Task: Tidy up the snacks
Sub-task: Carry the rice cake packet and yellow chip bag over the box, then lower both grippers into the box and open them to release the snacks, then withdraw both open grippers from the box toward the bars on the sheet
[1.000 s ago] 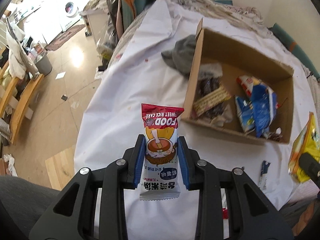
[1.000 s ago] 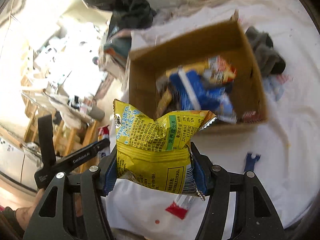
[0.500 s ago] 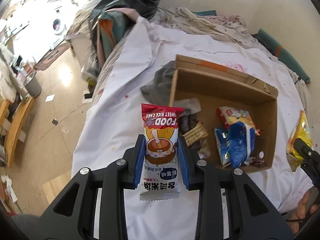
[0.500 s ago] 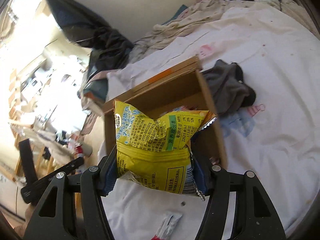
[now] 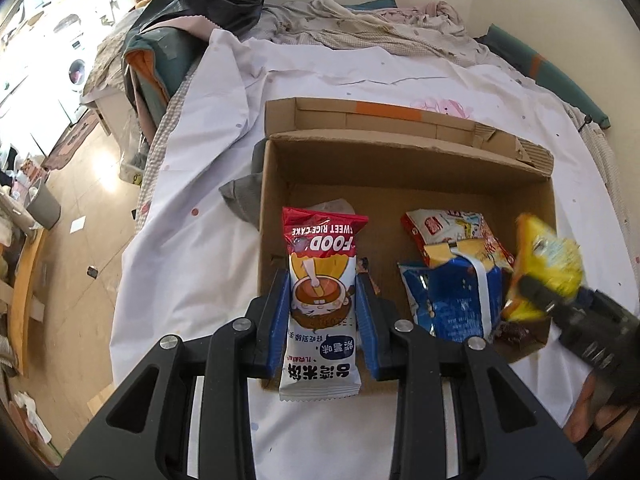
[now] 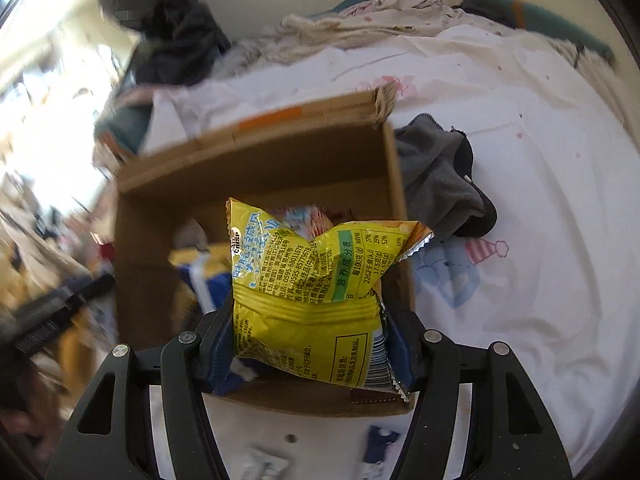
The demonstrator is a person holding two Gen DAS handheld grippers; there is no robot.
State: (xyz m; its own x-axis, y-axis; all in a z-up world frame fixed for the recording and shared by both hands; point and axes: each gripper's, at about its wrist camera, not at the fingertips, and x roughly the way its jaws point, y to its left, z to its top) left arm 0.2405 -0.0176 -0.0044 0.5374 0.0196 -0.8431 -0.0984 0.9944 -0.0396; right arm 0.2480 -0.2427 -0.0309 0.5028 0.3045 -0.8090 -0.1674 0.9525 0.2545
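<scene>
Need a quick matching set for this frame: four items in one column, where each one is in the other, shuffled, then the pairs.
Items:
1. sweet rice cake packet
2. yellow crisp bag
3. blue snack bag
4. grey cloth

Places:
A. lying inside the cardboard box
B. on the white sheet, against the outside of the box wall
C. clamped in the left gripper
D. clamped in the right gripper

Pairs: 1-C, 2-D, 3-A, 4-B
</scene>
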